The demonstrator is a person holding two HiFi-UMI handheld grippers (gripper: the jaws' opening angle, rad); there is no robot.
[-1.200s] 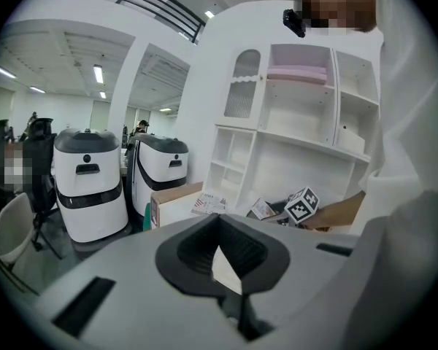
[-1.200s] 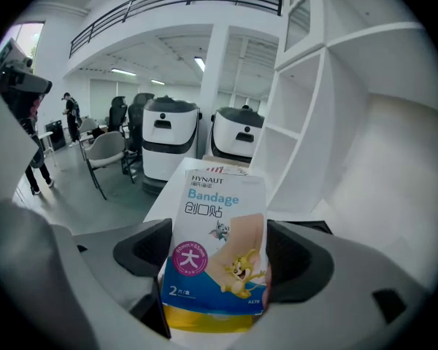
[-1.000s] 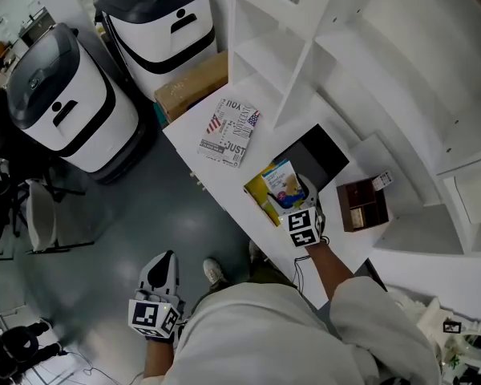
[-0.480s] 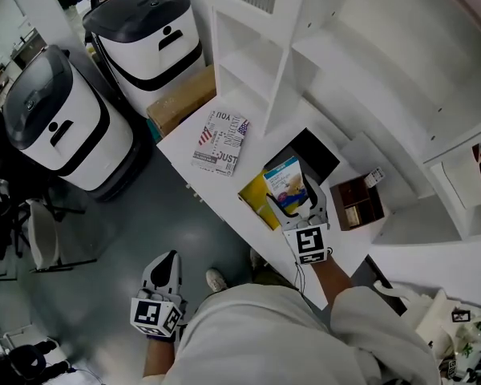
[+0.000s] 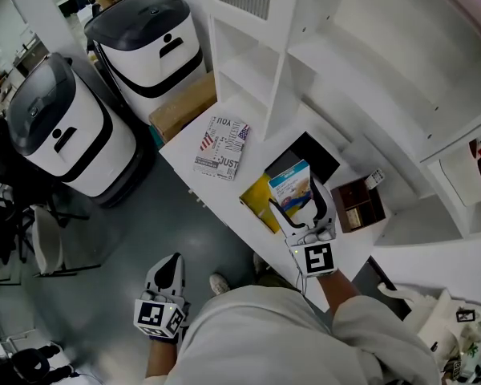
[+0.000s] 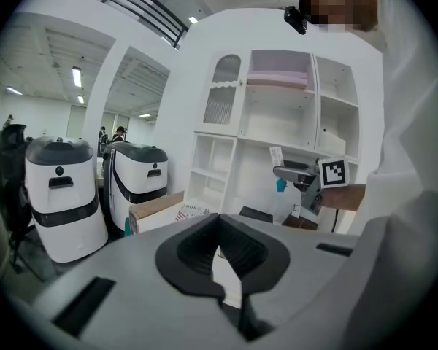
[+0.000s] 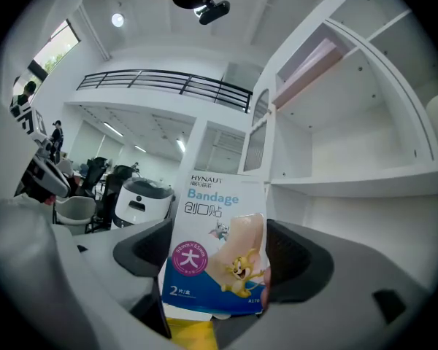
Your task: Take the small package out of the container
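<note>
Small package (image 5: pixel 289 181) is a blue-and-white flat box with "Bandage" printed on it, pinched upright between the right gripper (image 5: pixel 303 204) fingers, which press on its two sides. It sits right over the yellow container (image 5: pixel 256 200) near the front edge of the white surface (image 5: pixel 228 184). In the right gripper view the package (image 7: pixel 215 246) fills the gap between the fingers and a bit of yellow (image 7: pixel 190 334) pokes out under its bottom edge. Can't tell if that edge is actually clear of the container or not, and the package and gripper cover whatever else is inside.

Behind it there's a black tray (image 5: pixel 318 156), and to the right a small brown box (image 5: pixel 358 205) with dividers; contents too small to make out. A printed booklet (image 5: pixel 222 146) lies flat further left, well apart, with bare surface between.

Left gripper (image 5: pixel 169 261) hangs low beside the person, off the surface, over the grey floor. Its view shows the fingers (image 6: pixel 237 248) closed together at the tips with nothing between them.

The shelf unit (image 5: pixel 266 50) crowds the back. The cardboard box (image 5: pixel 183 103) and two white bins (image 5: pixel 60 127) stand past the left end.
</note>
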